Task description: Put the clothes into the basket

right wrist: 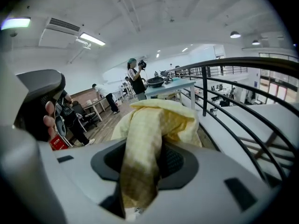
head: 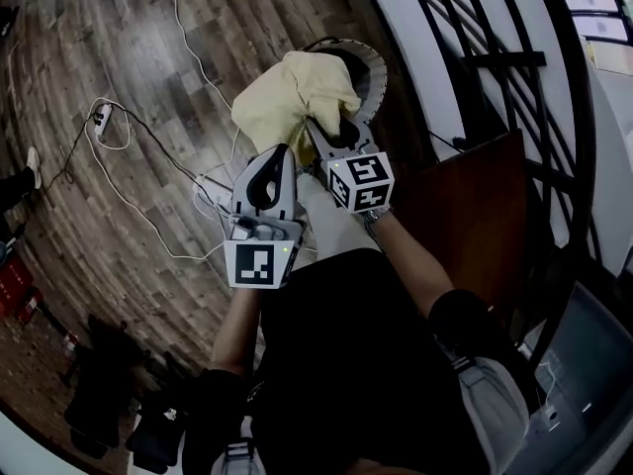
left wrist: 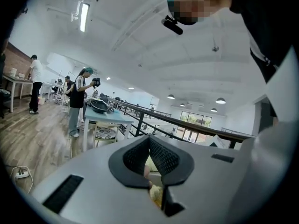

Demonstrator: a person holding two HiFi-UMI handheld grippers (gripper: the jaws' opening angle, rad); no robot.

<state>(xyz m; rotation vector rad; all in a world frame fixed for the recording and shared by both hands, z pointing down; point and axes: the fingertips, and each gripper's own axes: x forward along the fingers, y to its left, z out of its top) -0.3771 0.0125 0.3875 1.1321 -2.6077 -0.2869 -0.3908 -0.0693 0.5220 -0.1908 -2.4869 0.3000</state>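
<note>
Cloth — pale yellow and bunched — is clamped in the right tongs, the pads closed on a thick fold of it. In the right gripper view the fold runs straight through the jaws and billows out past the tips. The basket lies directly ahead of those tips. From the head view the cloth covers the left part of its round mouth, while the far right rim and some dark interior show. How high the cloth hangs above the mouth I cannot tell.

The cloth's bulk spreads away from the tongs toward the basket and to the left, so part of it may overhang the near-left rim. I judge that the coming move is a short drop forward and a little right, then a release.

The left tongs are closed tip to tip with nothing clearly pinched. They sit just beside the cloth's lower edge, and I cannot make out contact. The right hand is the nearer to the basket.

Railing and a dark panel stand close on the right — cables trail over the floor to the left, well apart. Nothing blocks the mouth.
</note>
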